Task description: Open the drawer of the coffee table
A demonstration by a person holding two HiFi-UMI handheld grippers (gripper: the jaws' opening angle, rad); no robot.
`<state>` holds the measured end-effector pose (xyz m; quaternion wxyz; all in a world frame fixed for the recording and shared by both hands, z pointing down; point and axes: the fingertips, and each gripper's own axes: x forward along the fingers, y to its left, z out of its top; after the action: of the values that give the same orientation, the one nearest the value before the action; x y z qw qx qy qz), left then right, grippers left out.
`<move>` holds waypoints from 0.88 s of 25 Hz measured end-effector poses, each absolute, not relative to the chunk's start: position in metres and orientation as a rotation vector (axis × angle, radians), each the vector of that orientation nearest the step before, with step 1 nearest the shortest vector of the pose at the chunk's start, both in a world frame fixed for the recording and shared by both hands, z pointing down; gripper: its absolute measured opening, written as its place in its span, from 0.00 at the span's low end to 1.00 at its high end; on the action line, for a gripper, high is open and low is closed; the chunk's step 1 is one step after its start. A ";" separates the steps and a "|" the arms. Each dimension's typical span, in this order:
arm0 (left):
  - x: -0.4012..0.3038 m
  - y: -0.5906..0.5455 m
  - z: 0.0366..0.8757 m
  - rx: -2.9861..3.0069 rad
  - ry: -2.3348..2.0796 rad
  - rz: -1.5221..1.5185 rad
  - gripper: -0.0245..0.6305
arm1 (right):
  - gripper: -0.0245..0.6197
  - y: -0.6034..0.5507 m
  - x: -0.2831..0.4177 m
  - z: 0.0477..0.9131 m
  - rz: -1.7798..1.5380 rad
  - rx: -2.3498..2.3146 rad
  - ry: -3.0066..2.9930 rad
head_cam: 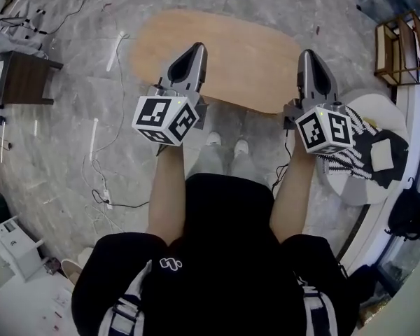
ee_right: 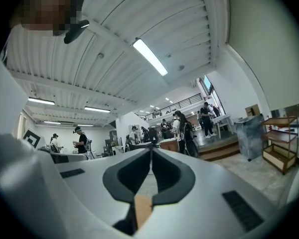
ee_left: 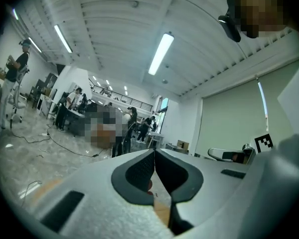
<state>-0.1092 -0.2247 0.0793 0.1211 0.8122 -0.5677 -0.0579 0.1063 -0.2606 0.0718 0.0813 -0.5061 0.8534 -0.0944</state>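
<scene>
Two jaw pairs pressed together, empty; I hold left gripper (head_cam: pixel 196 46), right gripper (head_cam: pixel 306 52) above oval light-wood coffee table (head_cam: pixel 238 51).

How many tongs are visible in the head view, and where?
2. The left tongs are seen above the oval wooden table's near left part, the right tongs above its right end. Both are shut and empty. None appears hidden.
</scene>
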 end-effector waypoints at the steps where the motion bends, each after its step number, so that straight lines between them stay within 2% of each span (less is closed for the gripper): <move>1: -0.112 -0.228 0.087 2.375 -1.644 -0.149 0.05 | 0.06 -0.261 0.104 0.079 -0.295 -1.530 2.555; 7: -0.127 -0.240 0.148 2.330 -1.561 -0.055 0.05 | 0.06 -0.258 0.086 0.134 -0.384 -1.582 2.611; 22: -0.096 -0.210 0.329 2.173 -1.346 0.274 0.05 | 0.06 -0.229 0.117 0.300 -0.735 -1.667 2.662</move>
<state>-0.0961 -0.2099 0.3289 0.2815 0.8110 -0.5026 0.1024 0.1168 -0.2289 0.3004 -0.0421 -0.5162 0.8246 -0.2277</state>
